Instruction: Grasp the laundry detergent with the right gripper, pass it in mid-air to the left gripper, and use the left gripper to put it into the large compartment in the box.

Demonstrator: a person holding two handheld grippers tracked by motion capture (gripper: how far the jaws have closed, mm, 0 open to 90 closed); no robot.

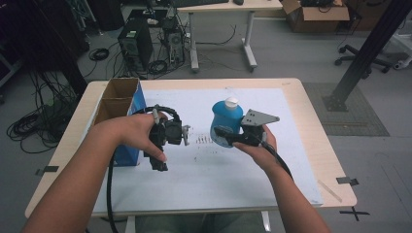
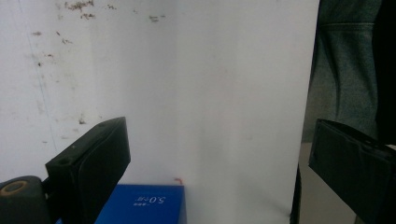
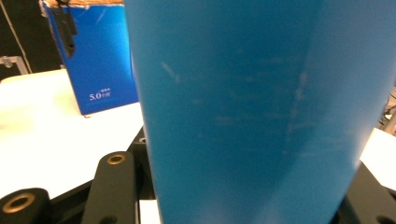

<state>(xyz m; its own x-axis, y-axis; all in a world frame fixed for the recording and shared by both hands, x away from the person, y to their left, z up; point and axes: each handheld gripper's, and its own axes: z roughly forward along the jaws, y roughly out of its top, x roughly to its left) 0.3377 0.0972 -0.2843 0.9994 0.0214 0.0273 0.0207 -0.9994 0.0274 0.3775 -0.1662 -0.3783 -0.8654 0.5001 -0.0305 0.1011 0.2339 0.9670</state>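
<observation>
A blue plastic bottle with a white cap stands upright over the middle of the white mat. My right gripper is shut on its lower body from the right. In the right gripper view the bottle fills the space between the right gripper's jaws. Whether its base touches the mat I cannot tell. My left gripper hangs beside the blue box, pointing toward the near table edge. In its own view, the left gripper is open with only mat between the jaws.
The blue box has an open cardboard top and stands at the mat's left edge; its corner lies below my left jaw. Brown specks dot the mat between the hands. Beyond the table stand a desk and a computer tower.
</observation>
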